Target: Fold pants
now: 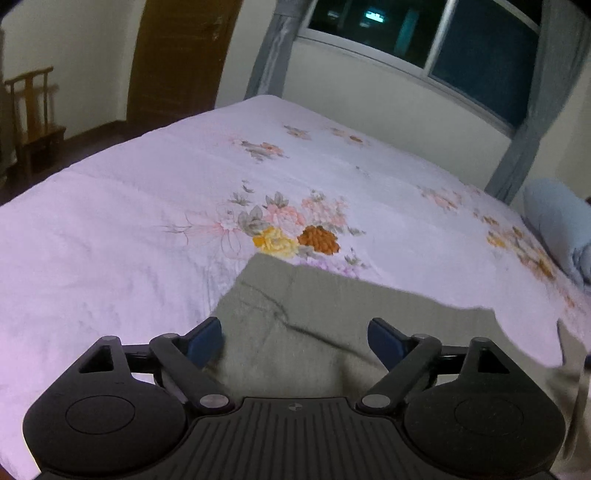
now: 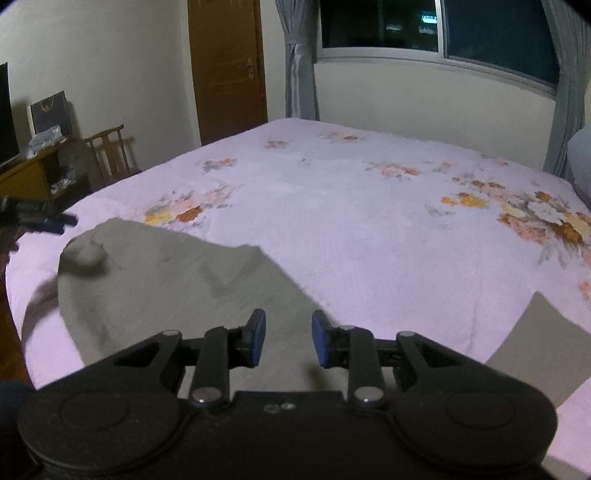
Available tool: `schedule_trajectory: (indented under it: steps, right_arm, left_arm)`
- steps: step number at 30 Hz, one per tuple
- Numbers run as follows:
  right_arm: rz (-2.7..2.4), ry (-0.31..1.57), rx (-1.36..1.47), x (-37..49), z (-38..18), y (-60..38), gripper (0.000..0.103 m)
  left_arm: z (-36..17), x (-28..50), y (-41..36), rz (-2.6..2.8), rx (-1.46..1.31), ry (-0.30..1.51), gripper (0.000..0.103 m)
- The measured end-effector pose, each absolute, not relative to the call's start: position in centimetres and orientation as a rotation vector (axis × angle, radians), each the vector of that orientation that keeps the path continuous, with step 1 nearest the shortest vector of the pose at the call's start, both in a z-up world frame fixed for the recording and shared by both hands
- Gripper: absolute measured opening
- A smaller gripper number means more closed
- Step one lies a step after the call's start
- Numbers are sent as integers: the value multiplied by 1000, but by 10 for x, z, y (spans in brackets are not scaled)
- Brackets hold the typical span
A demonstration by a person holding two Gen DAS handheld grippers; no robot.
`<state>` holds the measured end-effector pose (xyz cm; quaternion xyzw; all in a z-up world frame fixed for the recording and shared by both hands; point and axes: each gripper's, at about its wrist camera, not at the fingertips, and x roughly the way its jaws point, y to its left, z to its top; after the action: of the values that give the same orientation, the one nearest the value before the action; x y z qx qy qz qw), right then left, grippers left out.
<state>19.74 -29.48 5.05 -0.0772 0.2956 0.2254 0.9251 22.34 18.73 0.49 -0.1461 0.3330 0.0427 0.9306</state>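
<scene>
**Both grippers free above the pants on the bed**

We see the grey-green pants (image 1: 317, 328) lying on the bed (image 1: 129, 221), close to its near edge, spread over the pale pink floral bedspread. In the left wrist view the cloth lies flat, with a few dark creases, and its far edge stops just short of the yellow and orange flower bouquet (image 1: 295, 238) printed near the middle of the bed. In the right wrist view the pants (image 2: 177, 284) reach toward the near left corner of the bed, where the fabric rises in a small rumpled bump, and a second patch of the same cloth shows at the near right edge.

Our left gripper (image 1: 295, 341) has its jaws spread wide, with nothing between the blue pads; the pants lie below them, not pinched. Our right gripper (image 2: 289, 338) has its jaws parted by a narrower gap, also empty, over the cloth.

A light blue rolled blanket (image 1: 557, 225) rests at the far right edge of the bed. Beyond the bed stand a brown door (image 2: 229, 70), a dark window (image 2: 436, 26) with grey curtains, and a wooden chair (image 2: 110, 155).
</scene>
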Motion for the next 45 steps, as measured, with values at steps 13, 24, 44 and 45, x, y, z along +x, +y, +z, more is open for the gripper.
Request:
schedule_trajectory:
  steps: [13, 24, 44, 45]
  right_arm:
    - [-25, 695, -57, 297, 49, -432, 24]
    - [-31, 716, 30, 266, 39, -441, 24]
    - [-19, 674, 22, 220, 53, -451, 27]
    - [-20, 677, 22, 227, 49, -449, 27]
  left_arm:
    - [-13, 296, 123, 76, -265, 795, 87]
    - [-34, 244, -63, -225, -79, 836, 87]
    - [-7, 242, -28, 312, -187, 689, 87]
    - [-9, 246, -16, 329, -197, 695, 87]
